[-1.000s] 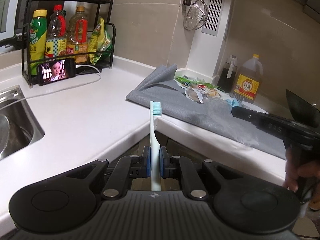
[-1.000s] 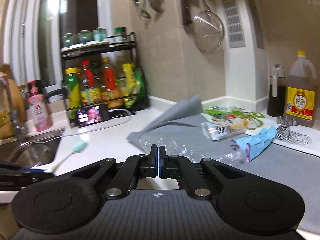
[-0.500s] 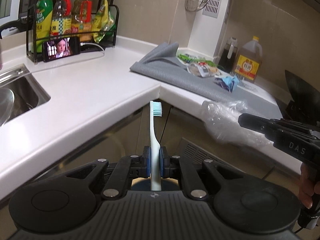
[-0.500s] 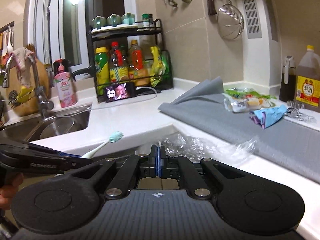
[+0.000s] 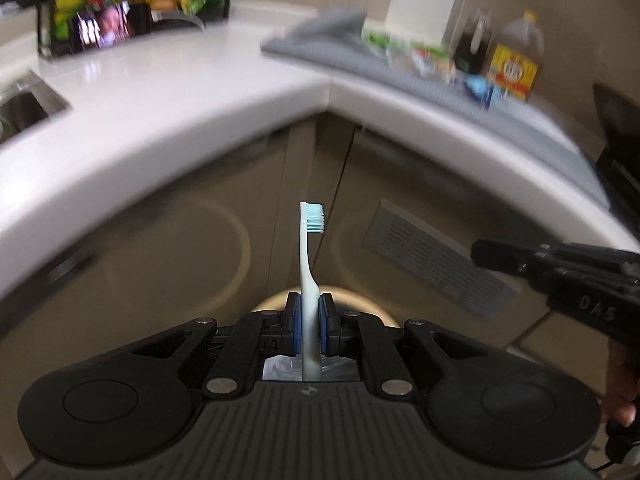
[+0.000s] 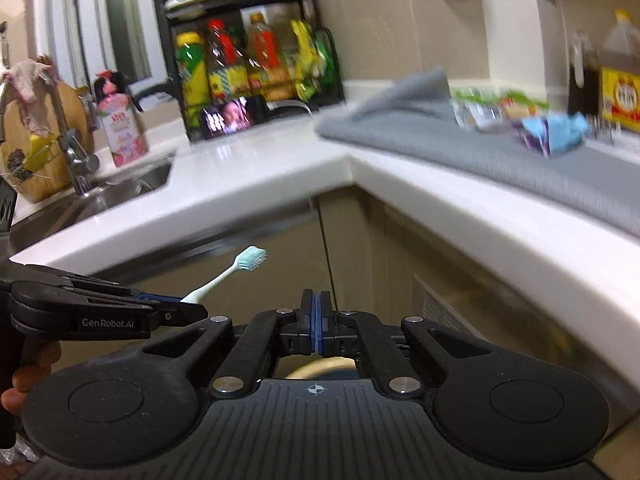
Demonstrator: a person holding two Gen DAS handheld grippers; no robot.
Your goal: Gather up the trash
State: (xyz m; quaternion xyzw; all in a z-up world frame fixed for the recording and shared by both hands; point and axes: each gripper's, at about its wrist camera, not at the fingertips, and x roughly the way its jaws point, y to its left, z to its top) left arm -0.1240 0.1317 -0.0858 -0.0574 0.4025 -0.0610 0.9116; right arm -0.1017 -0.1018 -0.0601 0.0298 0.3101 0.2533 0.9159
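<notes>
Your left tool (image 5: 309, 328) pinches the handle of a pale green plastic toothbrush (image 5: 310, 264) with light blue bristles, held upright below the edge of the white bench (image 5: 200, 92). Your right tool (image 6: 316, 328) is pressed together with nothing visible between its pads. A round tan rim, probably a bin (image 5: 360, 304), shows just beneath the left tool. You appear to be carrying trash to it; next, centre the toothbrush over the opening and release.

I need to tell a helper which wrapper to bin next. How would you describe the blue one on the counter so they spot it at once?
Start at the white L-shaped counter and follow its right-hand run, covered by a grey mat. Towards the far end, in front of the yellow-labelled jug, lies the crumpled wrapper. It alone is light blue with purple; the packets beside it are clear and green.
</notes>
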